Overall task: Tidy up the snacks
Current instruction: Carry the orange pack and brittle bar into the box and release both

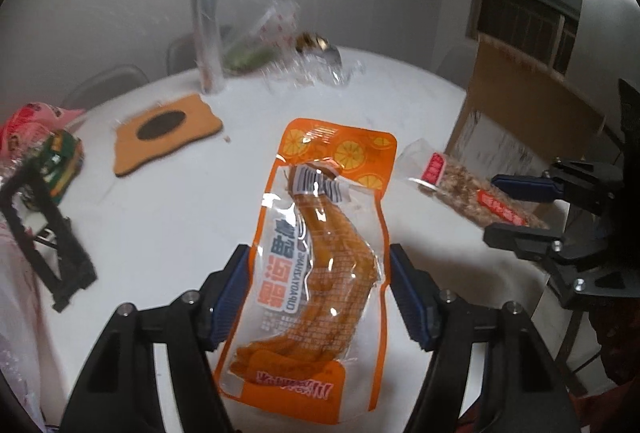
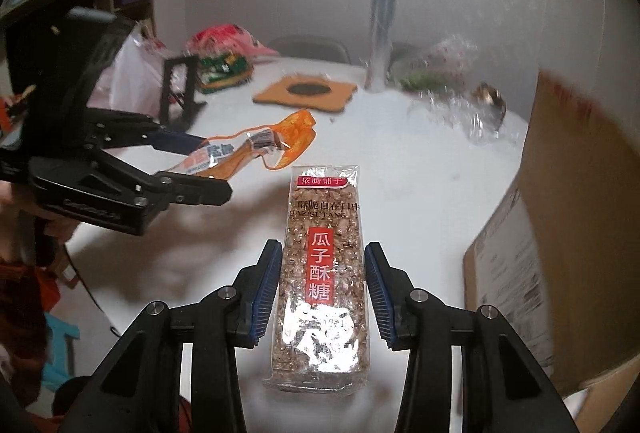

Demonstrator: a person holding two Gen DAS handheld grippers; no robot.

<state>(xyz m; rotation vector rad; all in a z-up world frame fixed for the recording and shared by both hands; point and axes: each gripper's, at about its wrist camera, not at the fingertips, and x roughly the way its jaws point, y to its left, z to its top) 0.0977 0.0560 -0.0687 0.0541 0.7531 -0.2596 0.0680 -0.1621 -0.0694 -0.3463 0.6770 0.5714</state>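
Observation:
An orange snack pouch [image 1: 320,253] with a clear window lies between the blue pads of my left gripper [image 1: 319,257], which is shut on its sides. A clear-wrapped seed brittle bar [image 2: 324,273] with a red label lies between the pads of my right gripper [image 2: 324,261], which is shut on it. Both are above the white round table [image 1: 160,193]. The right gripper [image 1: 516,209] and the bar [image 1: 472,189] show at the right of the left wrist view. The left gripper [image 2: 200,169] with the pouch [image 2: 256,149] shows at the left of the right wrist view.
A cardboard box [image 2: 560,253] stands open at the table's right edge. An orange coaster [image 1: 168,133], a foil roll [image 1: 206,21], crumpled clear plastic [image 1: 312,69], a black stand [image 1: 44,233] and a pile of snack bags [image 1: 44,145] sit on the table.

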